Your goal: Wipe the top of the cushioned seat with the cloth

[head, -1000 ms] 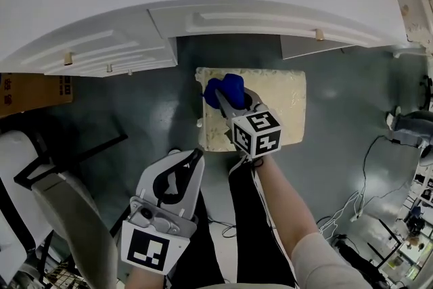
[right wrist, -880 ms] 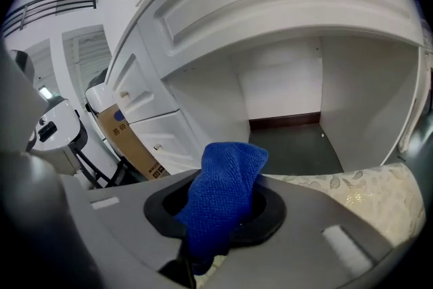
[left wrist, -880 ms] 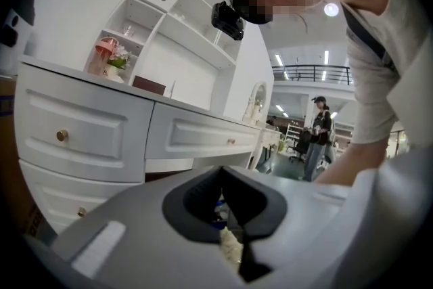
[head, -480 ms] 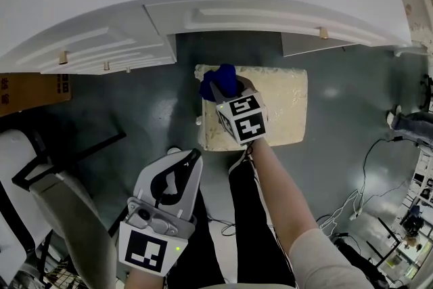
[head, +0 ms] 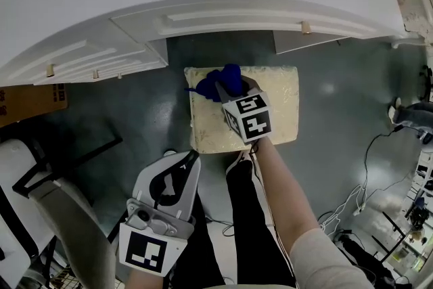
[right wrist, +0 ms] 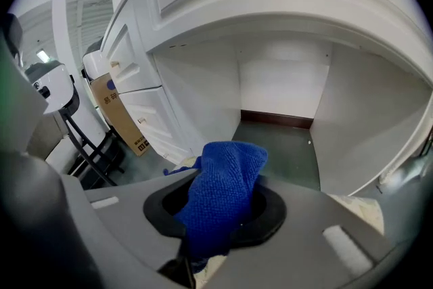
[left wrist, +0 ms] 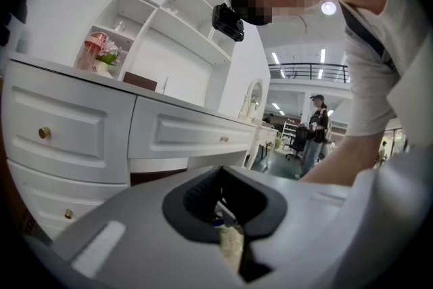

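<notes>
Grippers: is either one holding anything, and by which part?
The right gripper is shut on the blue cloth, pinching a bunched fold; the rest spills past the jaws. The left gripper holds nothing, jaws together.

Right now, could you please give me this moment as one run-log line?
right gripper: jaws shut on cloth | cloth: on cushioned seat, far-left corner | left gripper: jaws shut, empty, off seat

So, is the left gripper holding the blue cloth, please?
No, the cloth is clamped in the right gripper, while the left gripper hangs empty.
</notes>
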A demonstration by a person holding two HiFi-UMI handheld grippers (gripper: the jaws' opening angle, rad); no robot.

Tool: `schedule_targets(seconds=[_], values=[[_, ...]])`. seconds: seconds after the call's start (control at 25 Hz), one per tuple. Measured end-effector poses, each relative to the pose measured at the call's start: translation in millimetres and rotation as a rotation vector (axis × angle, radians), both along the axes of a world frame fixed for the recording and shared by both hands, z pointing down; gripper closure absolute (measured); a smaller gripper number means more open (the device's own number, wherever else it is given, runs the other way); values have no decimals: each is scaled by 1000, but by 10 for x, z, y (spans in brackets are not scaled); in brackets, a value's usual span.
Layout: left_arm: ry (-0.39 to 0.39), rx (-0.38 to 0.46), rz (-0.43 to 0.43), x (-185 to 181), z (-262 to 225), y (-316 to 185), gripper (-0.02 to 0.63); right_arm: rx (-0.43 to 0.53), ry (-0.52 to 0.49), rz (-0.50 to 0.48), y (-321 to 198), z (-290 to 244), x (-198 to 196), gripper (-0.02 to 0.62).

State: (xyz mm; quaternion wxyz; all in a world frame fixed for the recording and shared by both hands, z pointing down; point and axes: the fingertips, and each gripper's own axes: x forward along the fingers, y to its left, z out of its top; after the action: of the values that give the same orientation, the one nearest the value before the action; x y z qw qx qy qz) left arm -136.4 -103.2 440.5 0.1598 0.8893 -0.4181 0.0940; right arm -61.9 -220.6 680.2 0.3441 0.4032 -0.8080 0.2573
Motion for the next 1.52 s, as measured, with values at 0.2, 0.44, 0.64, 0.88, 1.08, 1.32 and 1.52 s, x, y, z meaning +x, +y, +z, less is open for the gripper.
schedule_targets(seconds=[0.2, 0.44, 0.64, 0.88, 1.08, 1.32, 1.52], values=[[-3, -5, 16, 183, 25, -35, 606, -10, 11, 50, -37, 14, 408, 499], [1, -6, 42, 486, 41, -80, 606, -11, 17, 91, -61, 26, 837, 497], [3, -6, 70, 750, 69, -115, 606, -10, 12, 122, -83, 34, 1149, 494], [6, -12, 82, 1048, 73, -165, 606, -10, 18, 157, -97, 19, 1581, 494], [4, -10, 111, 1273, 92, -186, 606, -8, 17, 187, -109, 20, 1876, 494], [4, -12, 129, 1441, 112, -209, 606, -10, 23, 221, -117, 29, 2163, 492], [3, -12, 135, 1503, 126, -213, 606, -11, 31, 274, -98, 43, 2437, 492]])
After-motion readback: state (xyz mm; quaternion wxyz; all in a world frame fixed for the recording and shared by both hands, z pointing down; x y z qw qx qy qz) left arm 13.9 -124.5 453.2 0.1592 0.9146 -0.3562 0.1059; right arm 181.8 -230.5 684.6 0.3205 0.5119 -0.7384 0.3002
